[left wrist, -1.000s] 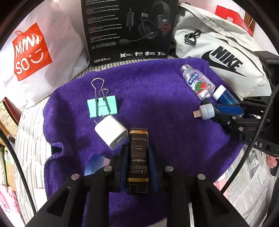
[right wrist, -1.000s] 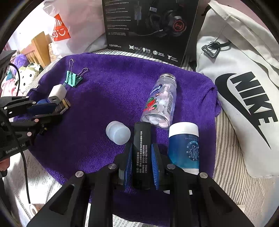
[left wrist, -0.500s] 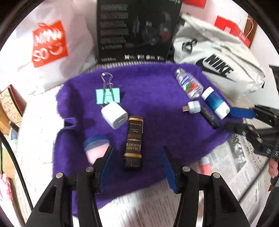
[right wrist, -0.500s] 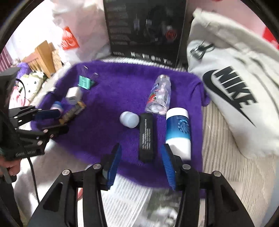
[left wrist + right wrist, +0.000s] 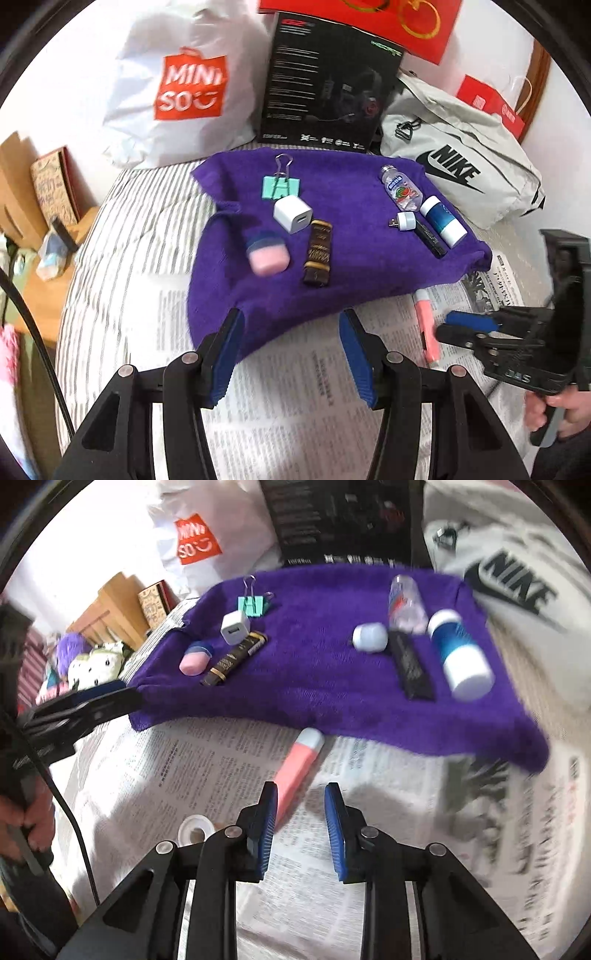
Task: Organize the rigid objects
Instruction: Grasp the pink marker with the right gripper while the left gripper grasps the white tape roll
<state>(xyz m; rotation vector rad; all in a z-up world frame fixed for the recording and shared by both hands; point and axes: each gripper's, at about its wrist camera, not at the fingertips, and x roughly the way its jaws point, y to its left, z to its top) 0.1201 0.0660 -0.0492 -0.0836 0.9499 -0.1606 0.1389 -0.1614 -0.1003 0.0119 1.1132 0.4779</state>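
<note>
Towel laid with small things, both tongs empty

Purple towel [image 5: 369, 266] lies on a bed with a grey-striped sheet [image 5: 140, 229], and newspaper [image 5: 295, 398] covers the near part. On the towel's left side sit a teal binder clip [image 5: 281, 186], a white plug [image 5: 293, 214], a dark gold-lettered bar [image 5: 318, 253] and a pink-and-blue cap [image 5: 267, 253]. On its right side lie a clear pill bottle [image 5: 400, 186], a blue-and-white tube [image 5: 443, 221], a small white USB light [image 5: 404, 220] and a black stick [image 5: 428, 238]. A pink tube [image 5: 299, 771] rests on the newspaper just off the towel's near edge.

Against the wall stand a white shopping bag [image 5: 184, 85], a black headset box [image 5: 328, 81], a grey bag [image 5: 465, 170] and red boxes [image 5: 491, 103]. A wooden stand [image 5: 33, 206] sits left of the bed.

The left gripper [image 5: 291, 354] is spread wide over the towel's near edge, nothing between its pads. The right gripper [image 5: 301, 830] has just been closing; its pads remain apart, gripping nothing, the pink tube just ahead of them.
</note>
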